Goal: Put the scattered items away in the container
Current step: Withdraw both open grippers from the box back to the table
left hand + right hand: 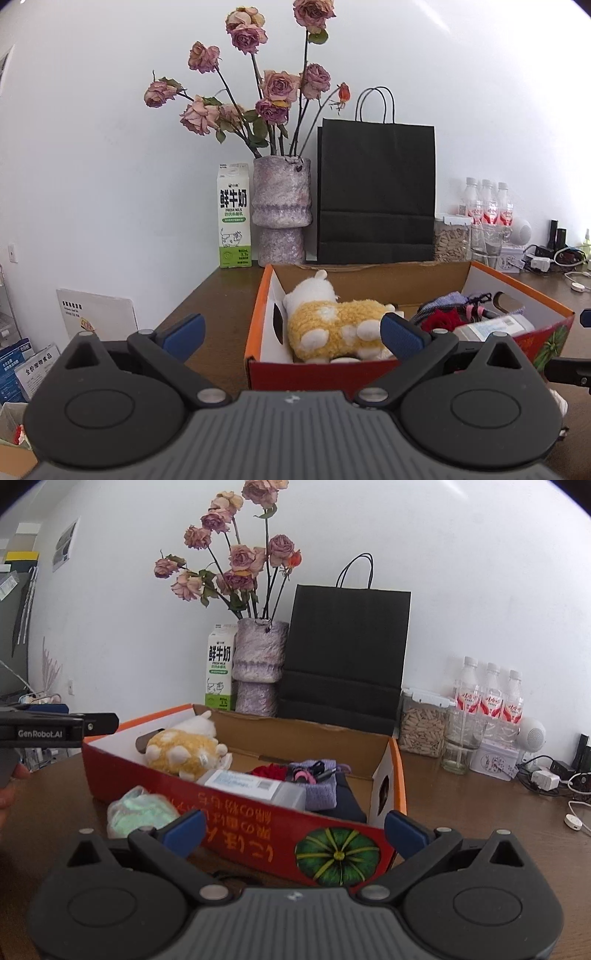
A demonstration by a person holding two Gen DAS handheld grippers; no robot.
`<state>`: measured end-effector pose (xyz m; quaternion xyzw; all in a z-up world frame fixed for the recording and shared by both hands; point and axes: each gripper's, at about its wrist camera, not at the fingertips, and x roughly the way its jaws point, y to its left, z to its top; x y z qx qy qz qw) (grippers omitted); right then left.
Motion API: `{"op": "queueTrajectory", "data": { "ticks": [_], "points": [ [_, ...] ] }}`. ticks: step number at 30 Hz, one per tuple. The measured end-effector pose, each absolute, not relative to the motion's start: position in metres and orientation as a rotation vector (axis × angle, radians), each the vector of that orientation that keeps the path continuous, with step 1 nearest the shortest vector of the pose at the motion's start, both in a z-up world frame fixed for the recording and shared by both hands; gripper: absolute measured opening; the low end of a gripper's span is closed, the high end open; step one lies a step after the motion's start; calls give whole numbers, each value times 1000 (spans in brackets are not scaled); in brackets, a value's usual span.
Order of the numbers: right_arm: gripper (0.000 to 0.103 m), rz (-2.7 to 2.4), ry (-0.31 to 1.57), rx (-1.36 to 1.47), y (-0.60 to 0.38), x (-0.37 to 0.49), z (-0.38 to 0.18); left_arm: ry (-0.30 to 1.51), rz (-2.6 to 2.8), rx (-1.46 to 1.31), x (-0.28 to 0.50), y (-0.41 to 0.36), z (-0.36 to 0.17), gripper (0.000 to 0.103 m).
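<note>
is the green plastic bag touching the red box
Cannot tell. In the right wrist view the green bag sits right beside the red box, but no gap or contact shows plainly.

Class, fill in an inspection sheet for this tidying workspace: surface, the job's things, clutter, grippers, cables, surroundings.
Surface: brown wooden table.
Job's things: red cardboard box holds a plush toy, a plastic packet and a purple cloth; a green bagged item lies outside, against the box front.
Clutter: milk carton, vase of dried roses, black paper bag, bottles, jar.
Grippers: left gripper and right gripper open, holding nothing.
Cables: chargers and cords at far right.
Surroundings: white wall.
</note>
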<state>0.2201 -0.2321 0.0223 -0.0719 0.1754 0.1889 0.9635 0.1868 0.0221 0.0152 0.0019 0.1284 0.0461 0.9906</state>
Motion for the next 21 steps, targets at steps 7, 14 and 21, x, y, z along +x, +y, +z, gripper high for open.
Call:
{"op": "queueTrajectory", "data": {
  "ticks": [7,14,21],
  "points": [
    [103,416,420,-141,-245,196,11,319,53,66,169,16,3,103],
    [103,406,482,-88,-255,200,9,353,78,113,167,12,-1,103],
    [103,420,508,-110,-250,202,7,373,79,115,166,13,-2,103]
  ]
}}
